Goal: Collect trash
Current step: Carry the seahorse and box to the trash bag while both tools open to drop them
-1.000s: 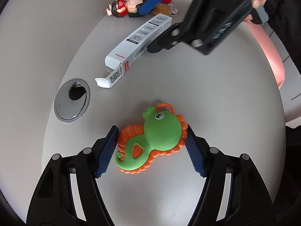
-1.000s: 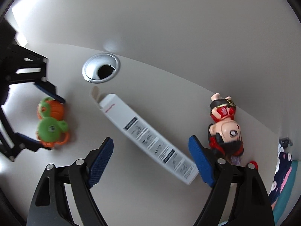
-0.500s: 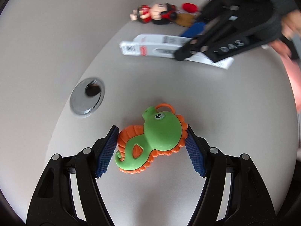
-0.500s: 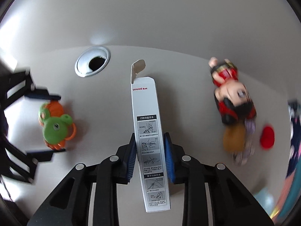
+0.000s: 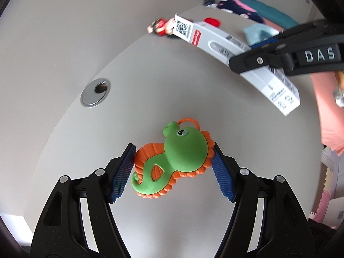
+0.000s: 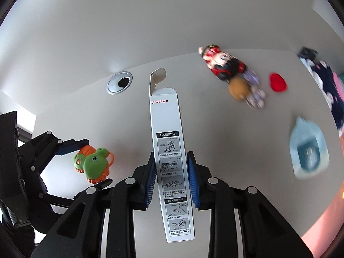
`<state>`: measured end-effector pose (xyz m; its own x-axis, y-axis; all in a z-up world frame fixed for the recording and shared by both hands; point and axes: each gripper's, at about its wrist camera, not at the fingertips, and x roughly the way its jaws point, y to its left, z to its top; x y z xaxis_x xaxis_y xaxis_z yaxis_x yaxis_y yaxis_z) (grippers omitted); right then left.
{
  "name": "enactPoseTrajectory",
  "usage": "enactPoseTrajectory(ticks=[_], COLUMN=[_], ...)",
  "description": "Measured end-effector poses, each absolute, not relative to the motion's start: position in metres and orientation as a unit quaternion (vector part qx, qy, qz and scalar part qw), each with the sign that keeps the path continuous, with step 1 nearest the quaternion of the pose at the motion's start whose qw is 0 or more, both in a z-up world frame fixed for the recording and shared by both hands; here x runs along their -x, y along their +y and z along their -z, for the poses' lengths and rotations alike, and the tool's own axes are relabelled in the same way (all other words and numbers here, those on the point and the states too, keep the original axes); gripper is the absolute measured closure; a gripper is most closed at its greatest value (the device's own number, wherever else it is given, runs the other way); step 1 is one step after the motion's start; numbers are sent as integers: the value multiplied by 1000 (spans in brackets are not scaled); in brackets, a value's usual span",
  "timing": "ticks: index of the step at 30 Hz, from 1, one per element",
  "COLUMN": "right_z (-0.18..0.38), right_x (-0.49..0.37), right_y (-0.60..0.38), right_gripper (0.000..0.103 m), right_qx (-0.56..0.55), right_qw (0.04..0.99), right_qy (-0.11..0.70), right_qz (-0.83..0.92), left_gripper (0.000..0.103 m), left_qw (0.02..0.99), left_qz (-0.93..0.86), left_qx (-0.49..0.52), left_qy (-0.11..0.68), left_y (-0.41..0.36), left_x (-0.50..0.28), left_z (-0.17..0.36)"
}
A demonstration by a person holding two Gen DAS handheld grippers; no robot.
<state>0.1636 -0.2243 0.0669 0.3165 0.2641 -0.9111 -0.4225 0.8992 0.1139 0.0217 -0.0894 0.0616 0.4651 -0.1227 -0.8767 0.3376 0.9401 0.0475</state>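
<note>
Your right gripper (image 6: pixel 172 179) pinches the white carton (image 6: pixel 168 150) between its jaws, lifted above the worktop (image 6: pixel 204 111). Your left gripper (image 5: pixel 173 167) has its jaws pressed against the green seahorse toy (image 5: pixel 174 157).

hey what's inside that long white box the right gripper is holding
The white box is clamped in the right gripper, its top flap open. The opening faces away from the right wrist camera, and the left wrist view shows only its outside, so the contents stay hidden.

A home, likely a child's room: toys such as a doll (image 6: pixel 223 63) on a bench (image 6: pixel 215 118), folded clothes (image 5: pixel 247 10), foam floor mats (image 5: pixel 326 185).
</note>
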Motion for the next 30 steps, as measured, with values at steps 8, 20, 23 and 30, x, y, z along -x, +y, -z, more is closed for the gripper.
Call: enactPoseTrajectory(ticks=[8,20,23,30], right_z=[-73,-78,-74,-53], right_x=[-103,-29,-11,27], right_y=[-278,-409,-448,-528], right_gripper=[73,73,73,73], right_qx=[39,-22,-44,-91], right_qw=[827,853,857,856], right_qy=[529,505,503,507], right_qz=[-186,-131,-106,-50], left_gripper=[35,35,35,35], left_qw=[856,841,832,804], left_qz=[158,231,258,316], left_qx=[-129,-165,-178,-207], left_qy=[474,460,458,459], left_y=[-146,-295,-331,-403], left_x=[13,19,25,40], left_z=[-91,-89,-84,-70])
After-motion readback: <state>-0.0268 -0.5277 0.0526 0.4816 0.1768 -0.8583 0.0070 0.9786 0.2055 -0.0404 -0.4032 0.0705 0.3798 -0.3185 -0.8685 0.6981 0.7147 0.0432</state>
